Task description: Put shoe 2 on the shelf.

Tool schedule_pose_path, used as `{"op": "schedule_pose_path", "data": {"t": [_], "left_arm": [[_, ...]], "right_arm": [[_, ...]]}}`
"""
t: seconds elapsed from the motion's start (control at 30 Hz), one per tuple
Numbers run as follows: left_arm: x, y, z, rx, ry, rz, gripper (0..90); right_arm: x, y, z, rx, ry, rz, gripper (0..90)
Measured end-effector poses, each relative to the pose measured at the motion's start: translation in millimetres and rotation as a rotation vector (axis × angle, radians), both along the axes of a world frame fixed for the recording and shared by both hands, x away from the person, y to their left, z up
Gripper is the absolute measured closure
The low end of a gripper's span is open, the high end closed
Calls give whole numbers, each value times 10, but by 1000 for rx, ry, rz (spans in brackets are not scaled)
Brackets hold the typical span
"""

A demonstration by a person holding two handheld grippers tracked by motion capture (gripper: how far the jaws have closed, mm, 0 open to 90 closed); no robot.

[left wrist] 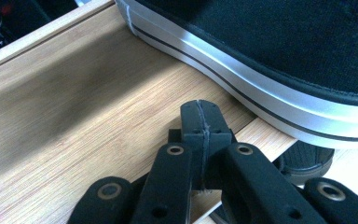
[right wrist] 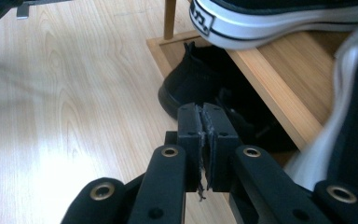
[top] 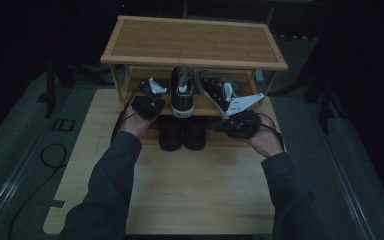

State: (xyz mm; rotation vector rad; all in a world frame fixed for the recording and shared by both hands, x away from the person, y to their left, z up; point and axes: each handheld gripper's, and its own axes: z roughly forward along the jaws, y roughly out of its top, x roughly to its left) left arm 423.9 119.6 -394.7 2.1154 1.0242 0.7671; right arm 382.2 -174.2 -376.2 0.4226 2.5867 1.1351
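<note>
From the high view, my left gripper [top: 152, 92] sat at the left end of the middle shelf of the light bamboo shoe rack [top: 195, 42], its jaws pressed together on nothing. Just to its right stood a black canvas sneaker with white laces and a white rubber sole [top: 183, 92], heel toward me; the heel patch carried writing too small to read. My right gripper [top: 232, 116] hovered at the right end, jaws nearly closed and empty, just beside a second black canvas sneaker [top: 215, 90] that lay angled. Below my jaws, on the bottom level, a pair of plain black shoes [top: 182, 132] stood side by side. The pale wooden table [top: 190, 190] offered open room behind both hands.

In the left gripper view, my left gripper [left wrist: 200, 119] showed its pads meeting along one seam. Ahead and to the right of them ran the first sneaker's [left wrist: 270, 60] white sole with a thin black stripe, hanging past the shelf's front edge; bare shelf board spread to the left.

In the right gripper view, my right gripper [right wrist: 203, 126] held only a sliver of a gap, gripping nothing. Above the jaws a sneaker heel [right wrist: 279, 23] bore a label I could not read; a black shoe [right wrist: 191, 84] sat just beyond my tips, with bare table to the left.
</note>
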Motion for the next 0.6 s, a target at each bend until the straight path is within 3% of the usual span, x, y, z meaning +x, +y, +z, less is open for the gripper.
{"op": "schedule_pose_path", "data": {"t": [0.3, 0.6], "left_arm": [[4, 4, 2, -3, 3, 0, 900], [7, 13, 2, -9, 7, -4, 900]], "right_arm": [[-14, -405, 14, -12, -4, -56, 889], [2, -608, -33, -51, 6, -90, 899]]}}
